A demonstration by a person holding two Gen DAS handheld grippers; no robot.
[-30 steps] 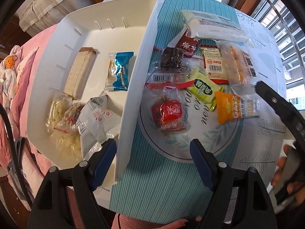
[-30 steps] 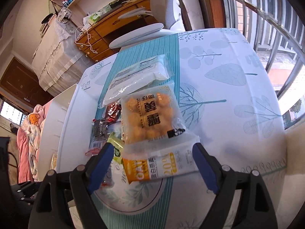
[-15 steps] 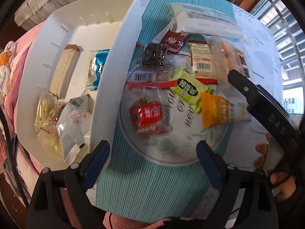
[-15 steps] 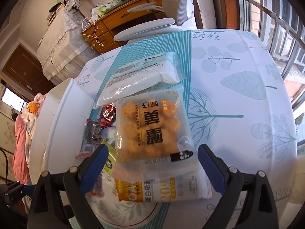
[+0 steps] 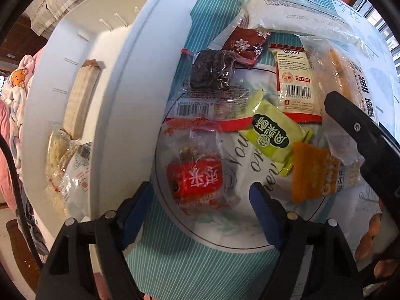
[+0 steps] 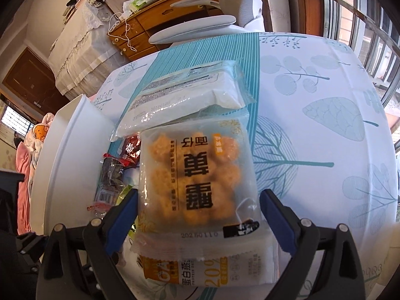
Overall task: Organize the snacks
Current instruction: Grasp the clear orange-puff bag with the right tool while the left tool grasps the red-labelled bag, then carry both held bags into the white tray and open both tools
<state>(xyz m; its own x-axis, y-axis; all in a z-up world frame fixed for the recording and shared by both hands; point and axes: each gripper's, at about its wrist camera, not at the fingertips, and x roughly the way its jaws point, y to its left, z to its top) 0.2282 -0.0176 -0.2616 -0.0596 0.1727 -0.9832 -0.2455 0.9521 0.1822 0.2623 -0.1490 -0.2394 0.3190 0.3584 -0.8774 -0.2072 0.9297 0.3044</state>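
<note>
Both our grippers have dropped closer to the snack pile since the earlier frames, the white tray (image 5: 117, 115) sliding toward nine o'clock in the left view. We judge this the reach-to-pick step: next, each must settle over one packet and close. Our right gripper (image 6: 198, 215) stands wide around the big orange-puff bag (image 6: 197, 180), not visibly pinching, while our left gripper (image 5: 201, 205), jaws closing, brackets the red packet (image 5: 197, 180) at twelve o'clock, untouched.
</note>
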